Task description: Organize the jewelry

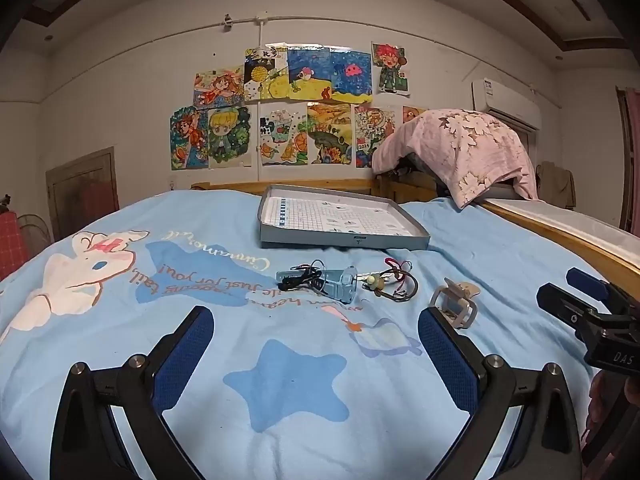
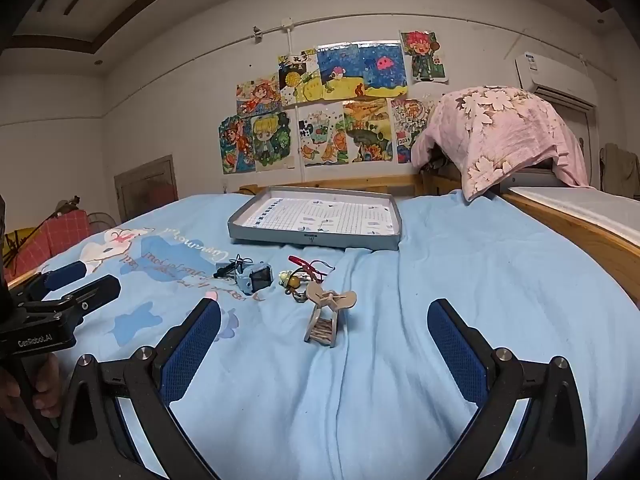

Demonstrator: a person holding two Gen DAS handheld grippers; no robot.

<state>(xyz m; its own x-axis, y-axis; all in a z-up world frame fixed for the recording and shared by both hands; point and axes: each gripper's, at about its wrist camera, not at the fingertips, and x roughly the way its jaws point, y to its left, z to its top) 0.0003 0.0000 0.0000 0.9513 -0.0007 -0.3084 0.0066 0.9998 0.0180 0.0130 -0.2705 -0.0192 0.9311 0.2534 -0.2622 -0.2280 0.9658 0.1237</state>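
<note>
On the light blue bedspread lie a blue watch (image 1: 338,284) (image 2: 254,276), a dark cord bracelet with beads and red thread (image 1: 394,282) (image 2: 302,274), and a beige claw hair clip (image 1: 454,302) (image 2: 326,312). A shallow grey tray (image 1: 344,242) (image 2: 312,240) lined with grid paper sits behind them. My left gripper (image 1: 316,332) is open and empty, short of the items. My right gripper (image 2: 324,324) is open and empty, with the hair clip between its fingertips' line. Each gripper shows in the other's view, the right one (image 1: 588,296) and the left one (image 2: 76,280).
A wooden bed rail (image 1: 560,236) (image 2: 580,232) runs along the right side. A pink floral cloth (image 1: 460,148) (image 2: 504,136) drapes over something at the headboard. Drawings cover the wall behind. A red checked item (image 2: 48,236) stands left of the bed.
</note>
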